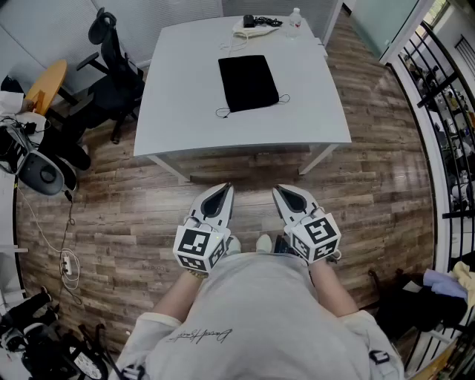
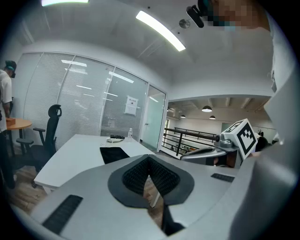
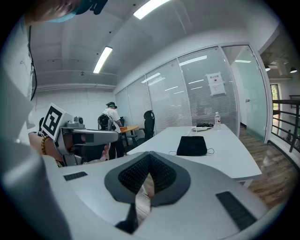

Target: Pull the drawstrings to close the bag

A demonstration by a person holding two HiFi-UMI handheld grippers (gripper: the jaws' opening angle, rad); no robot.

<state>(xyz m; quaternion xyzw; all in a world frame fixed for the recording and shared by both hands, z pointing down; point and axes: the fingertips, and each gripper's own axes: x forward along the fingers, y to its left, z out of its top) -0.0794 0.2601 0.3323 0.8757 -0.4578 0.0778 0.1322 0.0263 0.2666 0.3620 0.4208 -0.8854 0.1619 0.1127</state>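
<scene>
The person stands on a wood floor [image 1: 148, 208], holding both tools close to the body at waist height, side by side and pointing forward. The left tongs [image 1: 223, 190] are clenched with nothing in them: in the left gripper view the ribbed pads [image 2: 136, 176] meet at their tips, and only floor shows through the slit below. The right tongs [image 1: 281, 191] are clenched and empty as well, tips together. Both hang over the floor, short of the tabletop [image 1: 185, 111] and well apart from anything on it.

Beyond them stands the white tabletop. The black bag [image 1: 248, 82] lies flat on it, about midway across and a little toward the far side. Its thin drawstrings [image 1: 223, 113] loop out at the near corners and rest loose on the surface.

At the far edge sit a clear bottle [image 1: 295, 22] and a small pale heap [image 1: 256, 27] with dark bits on top. A black chair [image 1: 111, 74] stands left of the tabletop, and a dark railing [image 1: 445, 111] runs along the right.
</scene>
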